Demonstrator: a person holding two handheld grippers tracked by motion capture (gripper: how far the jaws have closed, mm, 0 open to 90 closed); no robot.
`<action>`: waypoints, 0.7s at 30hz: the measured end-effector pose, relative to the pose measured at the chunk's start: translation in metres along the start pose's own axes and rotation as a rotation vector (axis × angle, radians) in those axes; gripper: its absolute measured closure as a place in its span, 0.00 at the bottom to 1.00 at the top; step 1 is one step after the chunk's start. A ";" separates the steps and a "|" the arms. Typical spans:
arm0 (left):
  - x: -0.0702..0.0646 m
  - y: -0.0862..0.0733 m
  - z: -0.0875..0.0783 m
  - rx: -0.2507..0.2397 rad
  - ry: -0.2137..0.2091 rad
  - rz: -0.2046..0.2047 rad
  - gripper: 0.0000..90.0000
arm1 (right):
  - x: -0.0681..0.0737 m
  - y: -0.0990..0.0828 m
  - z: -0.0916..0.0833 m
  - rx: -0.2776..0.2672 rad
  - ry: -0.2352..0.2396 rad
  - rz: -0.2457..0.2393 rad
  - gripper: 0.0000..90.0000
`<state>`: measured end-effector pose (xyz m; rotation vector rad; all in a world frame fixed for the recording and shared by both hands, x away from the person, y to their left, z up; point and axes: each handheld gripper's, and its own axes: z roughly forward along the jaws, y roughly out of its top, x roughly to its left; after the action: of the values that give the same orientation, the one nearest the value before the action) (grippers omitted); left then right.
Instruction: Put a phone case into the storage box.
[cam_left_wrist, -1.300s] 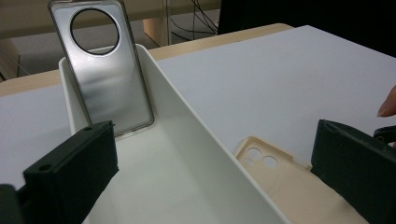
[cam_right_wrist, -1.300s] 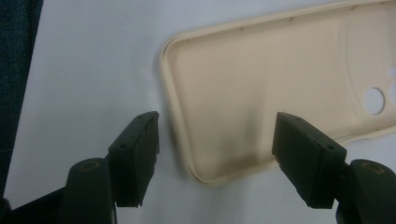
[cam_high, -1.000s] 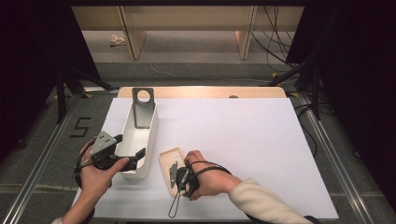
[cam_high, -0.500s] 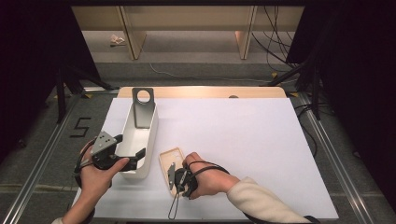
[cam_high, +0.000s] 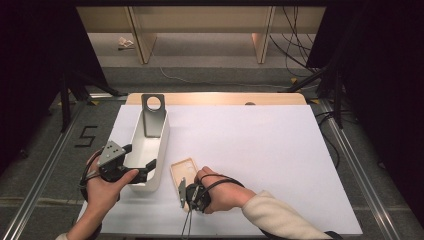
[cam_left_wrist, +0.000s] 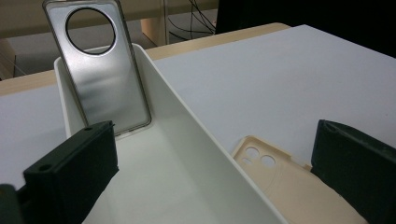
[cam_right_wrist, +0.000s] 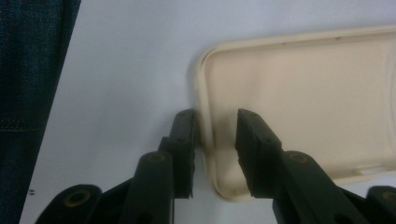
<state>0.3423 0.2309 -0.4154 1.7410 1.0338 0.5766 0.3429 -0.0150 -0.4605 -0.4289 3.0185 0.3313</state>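
The table (cam_high: 280, 165) lay bare across its whole right and far side, open room out to those edges. The bin (cam_high: 147, 150) stood along the left part, close to the left edge, with a grey case (cam_high: 152, 114) leaning upright against its far wall. The beige case (cam_high: 184, 172) lay flat, hollow up, just beside the bin's right wall and near the front edge.

The left gripper (cam_high: 142, 167) straddled the bin's near right wall, jaws spread wide, one inside the bin and one outside over the beige case; neither pad pressed anything.

The right gripper (cam_right_wrist: 215, 135) sat at the beige case's near rim, that rim between its jaws. The outer pad touched the rim; the inner stood a little off it.

Since the earlier frames the right jaws had been closing around that rim. Both hands and both cases lay as before.
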 end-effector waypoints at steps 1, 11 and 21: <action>0.000 0.000 0.000 0.000 0.000 0.000 0.00 | 0.000 0.000 0.000 0.005 -0.002 -0.001 0.77; 0.000 0.000 0.000 -0.001 0.000 0.000 0.00 | 0.005 0.005 0.000 0.028 -0.021 -0.036 0.87; 0.000 0.000 0.000 -0.001 -0.001 0.000 0.00 | 0.008 0.008 0.000 0.045 -0.025 -0.067 0.95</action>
<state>0.3420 0.2307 -0.4151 1.7404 1.0327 0.5765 0.3325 -0.0098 -0.4595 -0.5168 2.9724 0.2622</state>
